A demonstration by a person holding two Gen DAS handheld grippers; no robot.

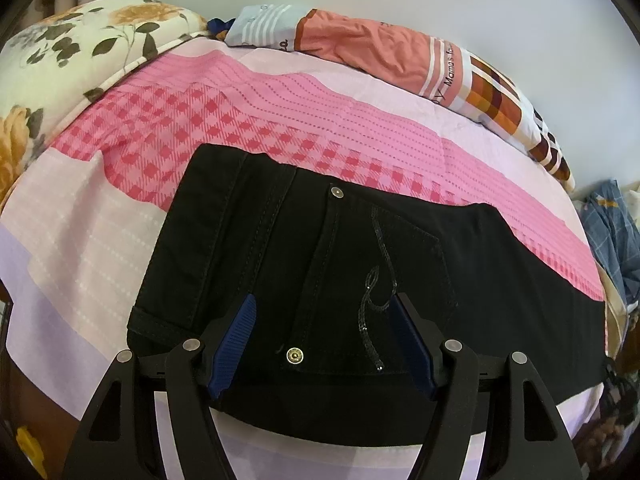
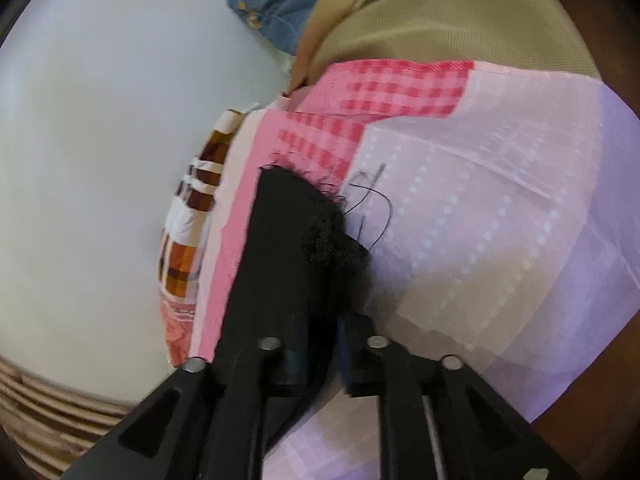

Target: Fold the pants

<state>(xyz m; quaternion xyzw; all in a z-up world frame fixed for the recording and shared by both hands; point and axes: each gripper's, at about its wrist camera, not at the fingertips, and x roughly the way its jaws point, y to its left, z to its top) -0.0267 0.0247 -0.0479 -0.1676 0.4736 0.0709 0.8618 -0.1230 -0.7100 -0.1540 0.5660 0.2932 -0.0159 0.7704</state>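
Black jeans [image 1: 280, 248] lie flat on the bed, waistband to the left, with a sequin-trimmed back pocket [image 1: 400, 264] and metal rivets showing. My left gripper [image 1: 322, 300] hovers open over the pocket area, and its blue pads [image 1: 240, 332] stand wide apart with nothing pinched. In the right wrist view the frayed hem end of a pants leg [image 2: 288, 240] runs up between the fingers of my right gripper [image 2: 324, 344], which is shut on it. The black cloth drapes over and hides the fingertips. Loose threads trail from the hem onto the sheet.
The bed carries a pink, checked and lilac patchwork sheet [image 1: 120, 240]. A floral quilt [image 1: 60, 52] lies at the far left and an orange-and-checked pillow [image 1: 400, 56] along the wall. Blue plaid cloth [image 1: 612, 232] hangs off the right side. The mattress corner [image 2: 440, 20] shows tan.
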